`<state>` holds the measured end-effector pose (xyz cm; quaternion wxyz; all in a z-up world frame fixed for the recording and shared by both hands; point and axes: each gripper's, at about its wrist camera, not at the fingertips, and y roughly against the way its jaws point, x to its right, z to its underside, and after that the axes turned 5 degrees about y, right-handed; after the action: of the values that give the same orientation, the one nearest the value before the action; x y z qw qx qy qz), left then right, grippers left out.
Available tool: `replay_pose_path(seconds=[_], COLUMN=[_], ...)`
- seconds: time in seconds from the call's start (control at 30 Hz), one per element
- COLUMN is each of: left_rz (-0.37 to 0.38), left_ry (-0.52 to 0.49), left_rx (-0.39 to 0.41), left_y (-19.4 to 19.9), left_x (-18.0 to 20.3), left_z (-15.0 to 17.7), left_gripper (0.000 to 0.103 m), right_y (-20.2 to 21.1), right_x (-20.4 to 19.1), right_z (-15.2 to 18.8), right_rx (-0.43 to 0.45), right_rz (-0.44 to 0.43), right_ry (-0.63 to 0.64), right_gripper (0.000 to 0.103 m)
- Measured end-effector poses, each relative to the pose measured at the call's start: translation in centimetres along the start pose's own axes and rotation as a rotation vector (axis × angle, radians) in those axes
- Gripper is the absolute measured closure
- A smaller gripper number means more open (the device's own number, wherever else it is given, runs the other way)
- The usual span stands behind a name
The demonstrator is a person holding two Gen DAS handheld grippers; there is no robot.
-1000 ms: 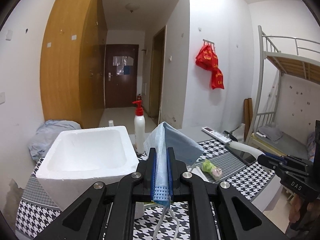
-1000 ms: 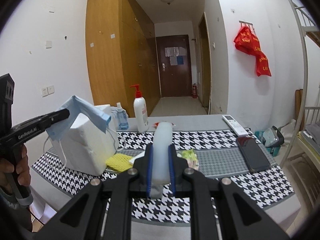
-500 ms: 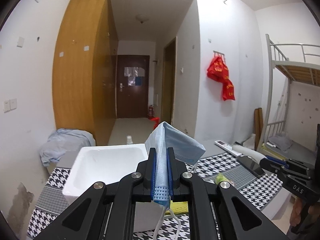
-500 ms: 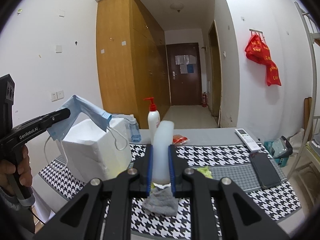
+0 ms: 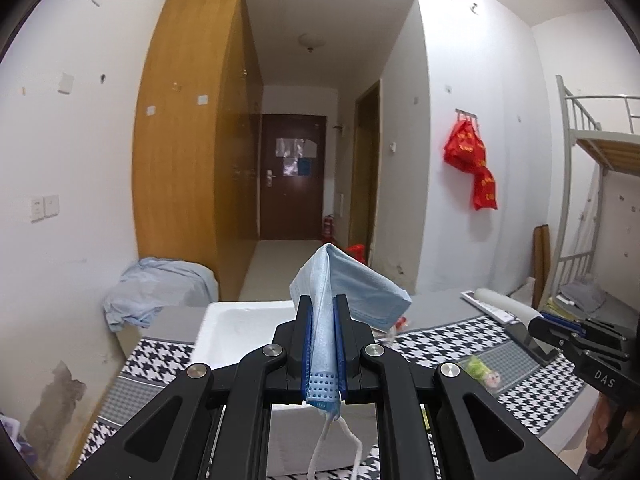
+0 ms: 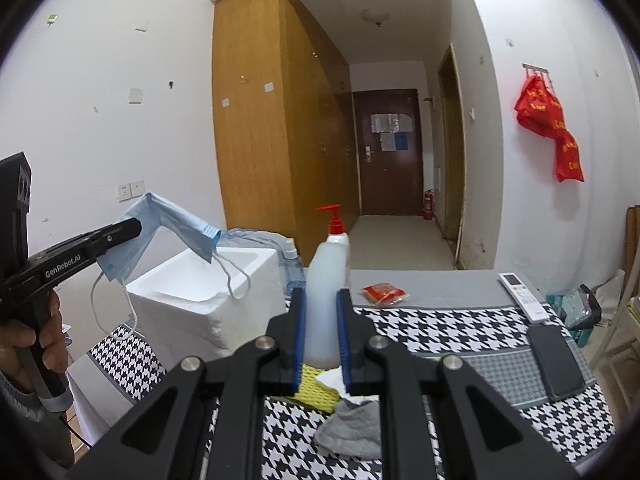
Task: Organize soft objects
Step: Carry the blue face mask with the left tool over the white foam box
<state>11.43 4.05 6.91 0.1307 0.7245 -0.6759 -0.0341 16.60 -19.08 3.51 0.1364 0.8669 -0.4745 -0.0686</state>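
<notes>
My left gripper (image 5: pixel 323 344) is shut on a blue face mask (image 5: pixel 352 292), held in the air above the near edge of the white foam box (image 5: pixel 240 332); its ear loops hang down. In the right wrist view the mask (image 6: pixel 176 236) hangs over the foam box (image 6: pixel 200 304) from the left gripper (image 6: pixel 132 226). My right gripper (image 6: pixel 322 336) is shut on a white soft cylinder (image 6: pixel 325 304), held above the table. A yellow cloth (image 6: pixel 316 388), a white tissue (image 6: pixel 332 378) and a grey cloth (image 6: pixel 352 428) lie on the table below it.
A houndstooth-covered table (image 6: pixel 460 332) holds a red-pump bottle (image 6: pixel 335 224), a blue spray bottle (image 6: pixel 292 268), a red packet (image 6: pixel 383 293), a remote (image 6: pixel 522 296), a phone (image 6: pixel 556 360) and a green item (image 5: pixel 478 370). A bunk bed (image 5: pixel 592 184) stands right.
Both grippers have risen and tilted up with their loads. The left gripper has carried the mask closer over the foam box. Cloths below the right gripper have come into view.
</notes>
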Motion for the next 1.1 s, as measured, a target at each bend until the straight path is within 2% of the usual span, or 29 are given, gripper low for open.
replay_pose_path(seconds=[0.33,0.73,1.1], left_rz=[-0.075,-0.188,-0.232], left_ry=[0.049,0.062,0.073], left_rx=[0.037,0.058,0.048], left_y=[1.5,2.4,3.1], left_x=[-2.9,-5.5,-7.7], left_z=[-0.8,-1.0,-0.8], left_gripper=[0.092,0.092,0.092], right_y=[-2.0,-4.4,-6.7], right_x=[-1.4,-4.4,-7.0], right_z=[-1.1,-2.5,-3.3], right_rx=[-0.009,-0.017,-0.034], right_rz=[-0.067,-0.157,-0.211], right_ry=[0.031,0.075,0.092], right_gripper=[0.085,0.085,0.085])
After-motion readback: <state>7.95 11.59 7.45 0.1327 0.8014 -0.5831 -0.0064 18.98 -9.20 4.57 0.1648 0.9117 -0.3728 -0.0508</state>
